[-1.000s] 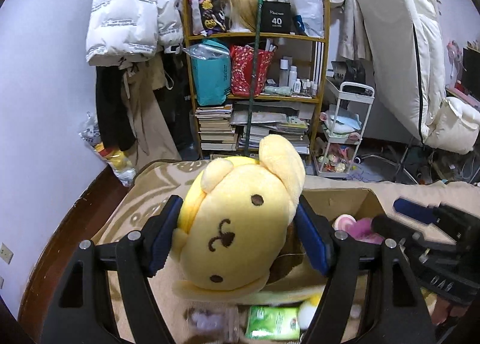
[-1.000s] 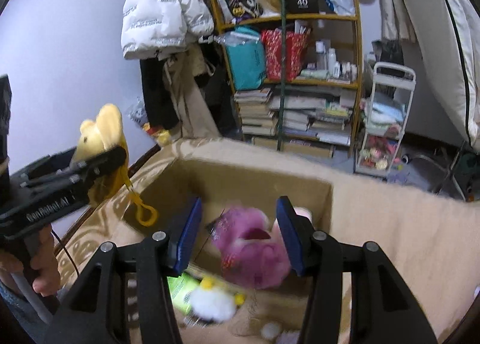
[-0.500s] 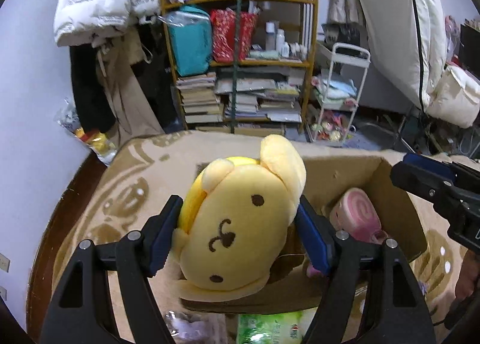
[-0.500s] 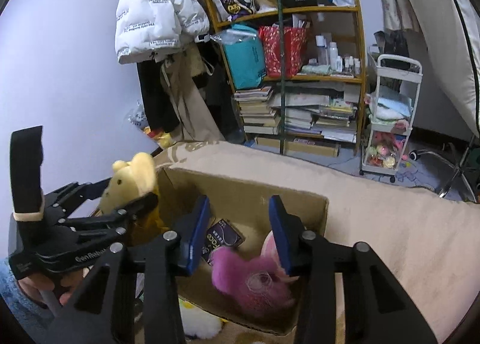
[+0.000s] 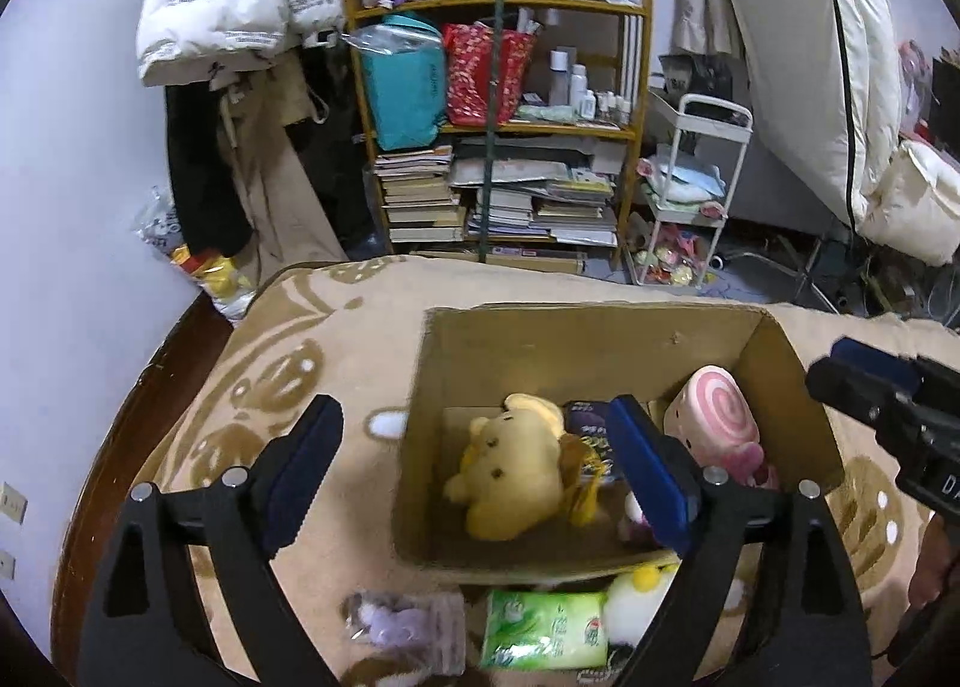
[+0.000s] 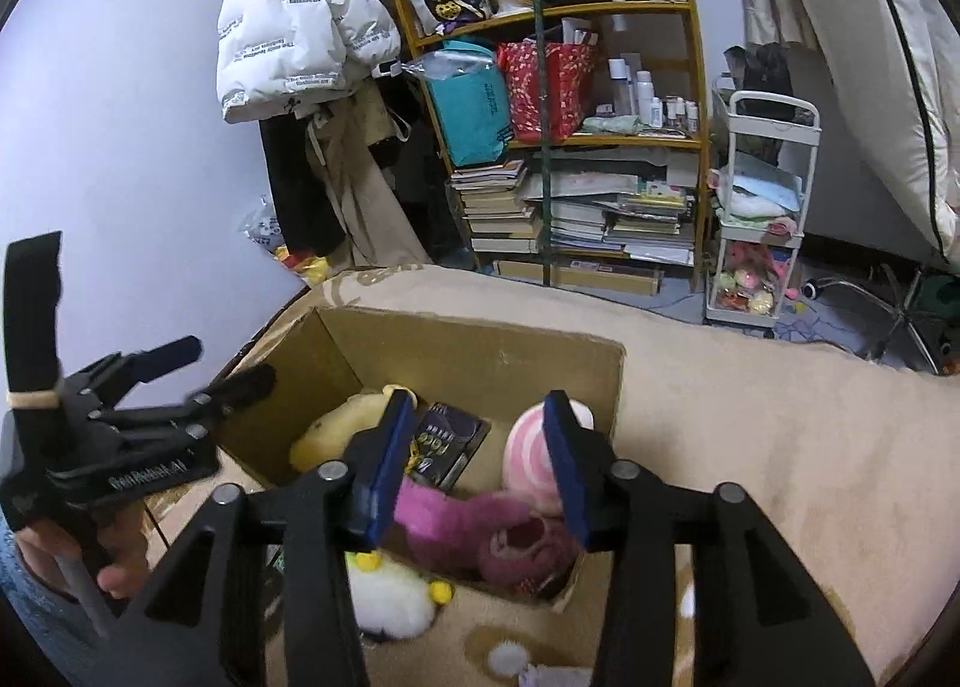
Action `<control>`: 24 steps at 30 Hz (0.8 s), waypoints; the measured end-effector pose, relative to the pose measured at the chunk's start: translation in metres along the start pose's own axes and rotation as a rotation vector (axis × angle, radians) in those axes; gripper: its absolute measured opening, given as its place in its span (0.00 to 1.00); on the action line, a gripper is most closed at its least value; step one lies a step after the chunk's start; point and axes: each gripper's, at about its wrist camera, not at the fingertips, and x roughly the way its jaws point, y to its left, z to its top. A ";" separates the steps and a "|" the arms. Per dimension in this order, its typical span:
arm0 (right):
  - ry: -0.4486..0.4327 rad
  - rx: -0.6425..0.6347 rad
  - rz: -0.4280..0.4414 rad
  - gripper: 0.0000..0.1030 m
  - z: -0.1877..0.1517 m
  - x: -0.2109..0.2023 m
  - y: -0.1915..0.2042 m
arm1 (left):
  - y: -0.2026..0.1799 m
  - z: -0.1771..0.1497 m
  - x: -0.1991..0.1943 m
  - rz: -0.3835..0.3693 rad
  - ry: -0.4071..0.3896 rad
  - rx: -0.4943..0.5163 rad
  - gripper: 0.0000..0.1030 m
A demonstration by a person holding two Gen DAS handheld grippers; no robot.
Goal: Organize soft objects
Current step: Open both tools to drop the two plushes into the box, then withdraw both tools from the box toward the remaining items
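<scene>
Step in hand: drop-off into the cardboard box (image 5: 588,339). Left gripper (image 5: 474,465) jaws have just been opening and stand wide with nothing between them; the yellow dog plush (image 5: 510,471) lies on the box floor, left half. Right gripper (image 6: 477,462) jaws have just widened, empty, above the pink bear plush (image 6: 480,531) and swirl-topped pink plush (image 6: 531,447) inside the box.

Next, likely: the white chick plush (image 6: 390,597), outside the box at 6 o'clock of its near wall. This calls for drawing back and dipping lower.

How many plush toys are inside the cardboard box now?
3. The yellow dog plush lies at the left, the pink swirl plush stands at the right, and the magenta bear plush lies against the near wall. Others may be hidden beneath them.
</scene>
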 end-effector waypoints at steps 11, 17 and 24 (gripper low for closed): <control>-0.011 -0.033 -0.051 0.98 -0.024 -0.046 0.026 | 0.033 -0.036 -0.060 0.068 -0.013 -0.045 0.97; 0.001 -0.059 -0.080 1.00 -0.044 -0.066 0.040 | 0.040 -0.059 -0.083 0.080 0.006 -0.051 0.97; 0.021 -0.054 -0.094 1.00 -0.062 -0.080 0.046 | 0.041 -0.079 -0.095 0.081 0.041 -0.050 0.97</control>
